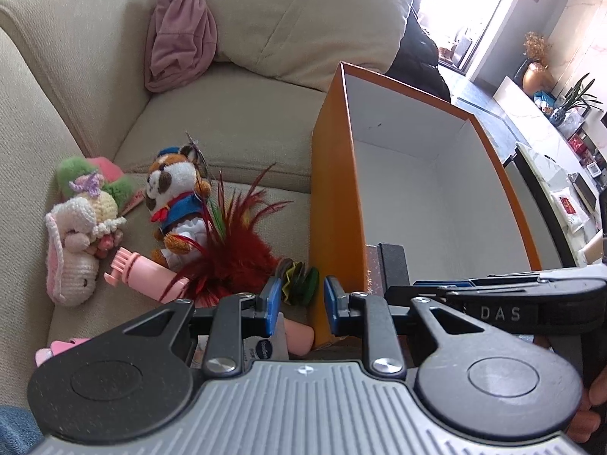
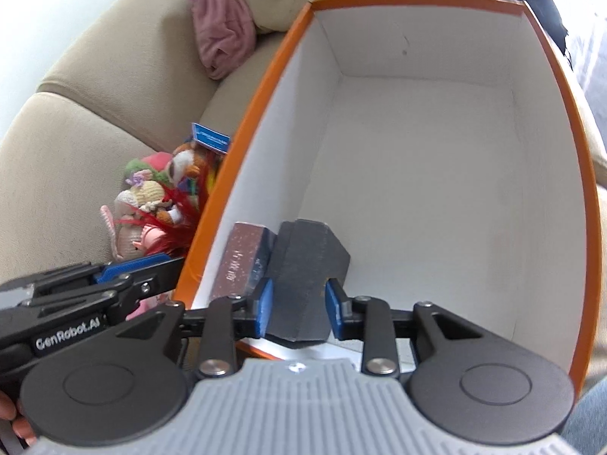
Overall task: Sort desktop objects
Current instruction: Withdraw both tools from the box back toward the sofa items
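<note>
Toys crowd the sofa (image 1: 235,121) seat just left of our orange box (image 1: 334,204), which stands at the seat's front edge. Our right claw (image 2: 297,309) is clamped on a dark grey block (image 2: 303,273), low inside the box's near-left corner, beside a silver bar (image 2: 242,258); its long axis runs away from us. Our left claw (image 1: 301,303) hangs narrowly parted and holding nothing outside the box's left wall, nearer the plush fox (image 1: 174,197), pink tube (image 1: 144,276) and red feathers (image 1: 235,261).

I count one orange box (image 2: 242,144) holding two items: one dark grey case (image 2: 303,265) and one maroon box (image 2: 242,261). Beside it I see two plush toys: one fox (image 1: 174,193), one crocheted doll (image 1: 79,235).
</note>
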Demonstrator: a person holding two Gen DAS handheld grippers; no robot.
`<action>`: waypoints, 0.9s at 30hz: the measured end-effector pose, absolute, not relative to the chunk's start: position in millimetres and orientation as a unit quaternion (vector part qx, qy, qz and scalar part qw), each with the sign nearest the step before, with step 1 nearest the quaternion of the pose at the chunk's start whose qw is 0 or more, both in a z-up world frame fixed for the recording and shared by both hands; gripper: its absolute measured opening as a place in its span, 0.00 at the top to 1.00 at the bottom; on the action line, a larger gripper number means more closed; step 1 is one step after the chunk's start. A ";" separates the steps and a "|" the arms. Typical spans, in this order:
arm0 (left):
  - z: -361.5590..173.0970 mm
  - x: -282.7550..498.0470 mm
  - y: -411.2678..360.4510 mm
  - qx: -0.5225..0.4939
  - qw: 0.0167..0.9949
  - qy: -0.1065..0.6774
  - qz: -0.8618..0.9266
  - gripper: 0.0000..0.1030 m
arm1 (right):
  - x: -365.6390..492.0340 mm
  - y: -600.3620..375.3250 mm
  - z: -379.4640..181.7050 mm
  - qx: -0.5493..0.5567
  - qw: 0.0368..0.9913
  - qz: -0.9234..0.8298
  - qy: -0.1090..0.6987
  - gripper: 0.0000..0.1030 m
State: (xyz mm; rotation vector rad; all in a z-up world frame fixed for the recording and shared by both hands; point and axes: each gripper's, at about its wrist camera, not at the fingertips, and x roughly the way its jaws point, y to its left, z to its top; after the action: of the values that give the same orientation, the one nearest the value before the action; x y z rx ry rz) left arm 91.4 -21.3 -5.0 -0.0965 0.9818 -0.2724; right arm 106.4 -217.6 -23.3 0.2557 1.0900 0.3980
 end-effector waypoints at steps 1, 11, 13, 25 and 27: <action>-4.7 90.6 -21.0 -0.044 0.874 0.466 -0.129 0.74 | 104.0 -216.9 -23.2 0.118 0.834 0.190 0.505 0.67; -8.1 86.7 -15.4 -0.035 0.866 0.478 -0.140 0.74 | 81.0 -202.8 -16.4 0.032 0.875 0.181 0.448 0.67; -9.1 85.6 -14.5 -0.031 0.864 0.482 -0.143 0.74 | 78.8 -201.5 -14.3 0.020 0.879 0.173 0.444 0.67; 6.1 84.3 36.6 -0.044 0.874 0.467 -0.125 0.74 | 66.9 -168.0 9.7 -0.013 0.891 0.181 0.417 0.78; 9.1 86.5 50.0 -0.046 0.875 0.468 -0.113 0.74 | 67.8 -157.9 13.9 -0.023 0.893 0.178 0.412 0.83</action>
State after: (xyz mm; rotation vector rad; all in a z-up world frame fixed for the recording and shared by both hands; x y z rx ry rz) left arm 86.5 50.0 9.1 -0.0967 0.9769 -0.2360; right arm 67.8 -157.9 13.9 -0.0472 0.8550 0.3693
